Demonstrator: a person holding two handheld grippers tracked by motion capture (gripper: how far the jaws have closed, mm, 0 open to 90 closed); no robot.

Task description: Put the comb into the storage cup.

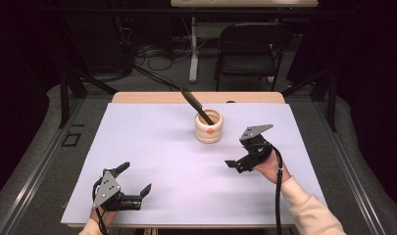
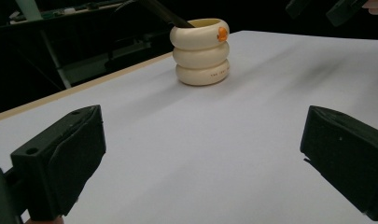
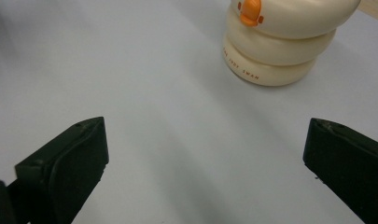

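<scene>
Now we see a big white table (image 1: pixel 176 166) with a cream holder (image 1: pixel 209 126) standing near its far edge. We use that holder as our marker. It looks like three fat rings stacked up, with a small orange spot (image 1: pixel 210 130) on the side that faces us.

Our right gripper (image 1: pixel 245 159) is just beside the holder, a little nearer to us and off to the right. It points left, and its jaws are wide apart with nothing between them. Our right hand and pale sleeve (image 1: pixel 309 210) come up from the bottom edge.

Our left gripper (image 1: pixel 135 180) is well apart from the holder, down near our edge of the table and to the left. Its jaws are wide apart too, and hold nothing.

A dark handle (image 1: pixel 196 105) leans out of the holder, up and to the left. Its lower end is hidden inside, so we cannot tell what tool it is. In the right gripper view the holder's top is cut off. There are small words on the bottom ring, too tiny for us to read well.
</scene>
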